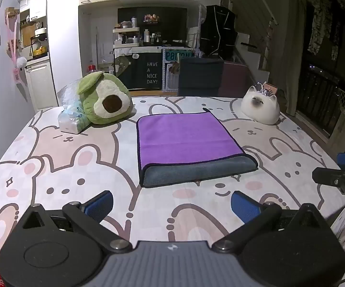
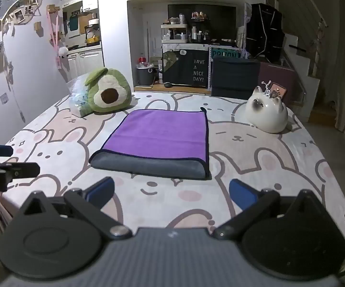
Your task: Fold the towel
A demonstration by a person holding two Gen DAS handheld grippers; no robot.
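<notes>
Towel: the towel [image 1: 186, 141] lies flat in the middle of the worktop [image 1: 52, 174], already folded at least once, purple face up, with a grey strip of the under layer showing along its near edge.
Left hand-held gripper: my left hand-held gripper [image 1: 172, 203] hangs over the near edge of the worktop with its jaws spread wide and nothing between them.
Right hand-held gripper: my right hand-held gripper [image 2: 171, 192] does the same, jaws wide apart, short of the towel.
Layer risk: the top layer stops short of the grey one, so I judge a shallow pinch at the near edge could take only one layer and pull the fold apart.
Skew risk: if my two grasps land unevenly, the next fold may come out crooked.
Drag risk: the cloth covering the worktop may bunch up if my fingers dig in.
Neighbours: the avocado plush [image 1: 105, 100] and the cat figurine [image 2: 267, 112] sit near the far corners; a wide swing of the towel could knock them.
</notes>
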